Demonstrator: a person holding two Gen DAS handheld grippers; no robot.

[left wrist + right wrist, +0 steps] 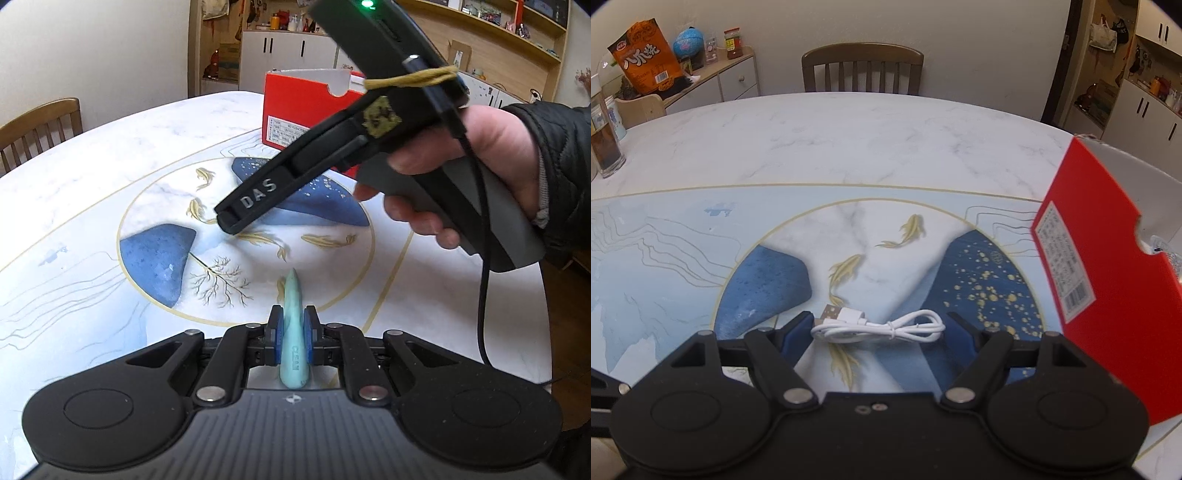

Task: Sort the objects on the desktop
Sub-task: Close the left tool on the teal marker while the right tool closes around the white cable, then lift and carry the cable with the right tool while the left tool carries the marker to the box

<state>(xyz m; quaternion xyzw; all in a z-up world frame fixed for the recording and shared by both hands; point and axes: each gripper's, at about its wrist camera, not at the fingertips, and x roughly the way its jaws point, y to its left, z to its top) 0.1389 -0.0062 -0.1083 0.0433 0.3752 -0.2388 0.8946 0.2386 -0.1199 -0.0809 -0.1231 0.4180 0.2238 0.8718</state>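
My left gripper (293, 321) is shut on a light teal, cone-shaped eraser-like piece (293, 332) marked "CLEAN", held above the table with its tip pointing forward. My right gripper (879, 325) is open, its blue-padded fingers on either side of a coiled white USB cable (882, 326) lying on the table. The right gripper's body (332, 155) also shows in the left wrist view, reaching down over the table's painted circle. An open red cardboard box (299, 107) stands beyond it; in the right wrist view the box (1108, 288) is close on the right.
The marble table (849, 140) has a painted circle with blue shapes and gold fish. A wooden chair (862, 70) stands at the far side, another (40, 125) at the left. A glass jar (605, 147) stands at the table's left edge. Cabinets and shelves line the walls.
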